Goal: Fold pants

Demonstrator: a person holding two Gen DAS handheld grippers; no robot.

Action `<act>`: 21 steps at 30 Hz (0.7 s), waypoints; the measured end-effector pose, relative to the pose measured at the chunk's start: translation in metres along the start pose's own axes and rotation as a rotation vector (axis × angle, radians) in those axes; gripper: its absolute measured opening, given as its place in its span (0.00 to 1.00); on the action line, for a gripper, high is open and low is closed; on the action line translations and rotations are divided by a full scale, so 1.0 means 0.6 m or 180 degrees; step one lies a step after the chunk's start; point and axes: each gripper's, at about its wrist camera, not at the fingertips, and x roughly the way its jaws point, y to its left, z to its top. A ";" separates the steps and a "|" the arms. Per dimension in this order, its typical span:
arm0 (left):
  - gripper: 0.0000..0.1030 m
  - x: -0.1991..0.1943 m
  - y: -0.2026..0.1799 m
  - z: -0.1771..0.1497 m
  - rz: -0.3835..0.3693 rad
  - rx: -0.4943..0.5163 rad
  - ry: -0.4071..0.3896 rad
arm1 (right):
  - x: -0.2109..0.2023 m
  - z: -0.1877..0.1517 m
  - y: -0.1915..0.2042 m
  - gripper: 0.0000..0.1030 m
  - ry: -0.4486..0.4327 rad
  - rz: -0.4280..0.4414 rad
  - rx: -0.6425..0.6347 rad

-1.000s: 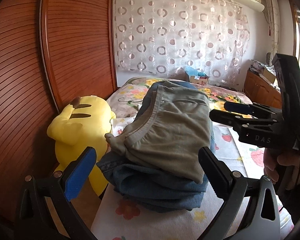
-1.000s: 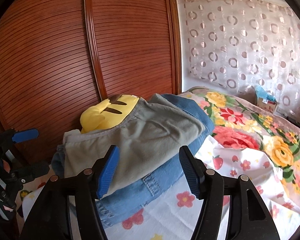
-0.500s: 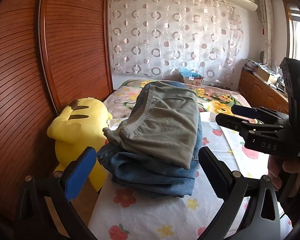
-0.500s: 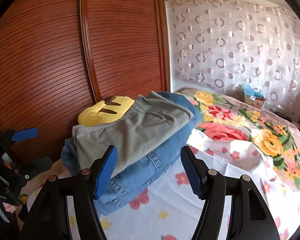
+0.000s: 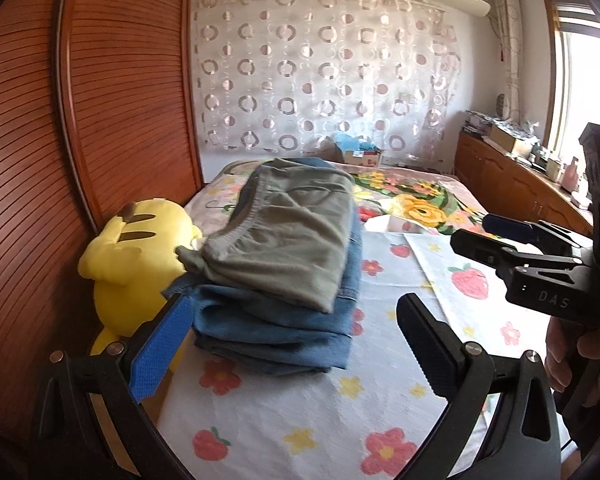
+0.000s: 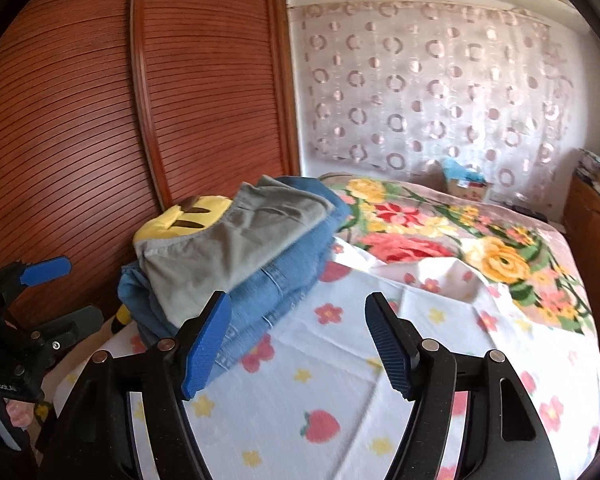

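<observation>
Both the left tool [image 5: 288, 344] and the right tool [image 6: 298, 340] are held wide, gripping nothing. The folded pants [image 5: 284, 248] are stacked ahead of both on the bed [image 5: 380, 400].

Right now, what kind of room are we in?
Most likely a bedroom. There's a bed with flowery covers, a stack of folded pants on it, a yellow plush toy beside it, and a big wooden slatted wardrobe along the wall.
</observation>
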 end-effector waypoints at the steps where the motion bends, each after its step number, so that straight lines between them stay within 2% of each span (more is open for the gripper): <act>1: 0.99 -0.001 -0.006 -0.002 -0.0021 0.0015 0.0004 | -0.009 -0.004 0.000 0.69 -0.0005 -0.0039 0.0024; 16: 0.99 -0.034 -0.098 -0.035 -0.0399 0.0196 0.0034 | -0.141 -0.088 0.020 0.70 0.0009 -0.0572 0.0329; 21: 0.99 -0.052 -0.131 -0.048 -0.0525 0.0245 0.0045 | -0.183 -0.098 0.027 0.70 -0.0017 -0.0675 0.0469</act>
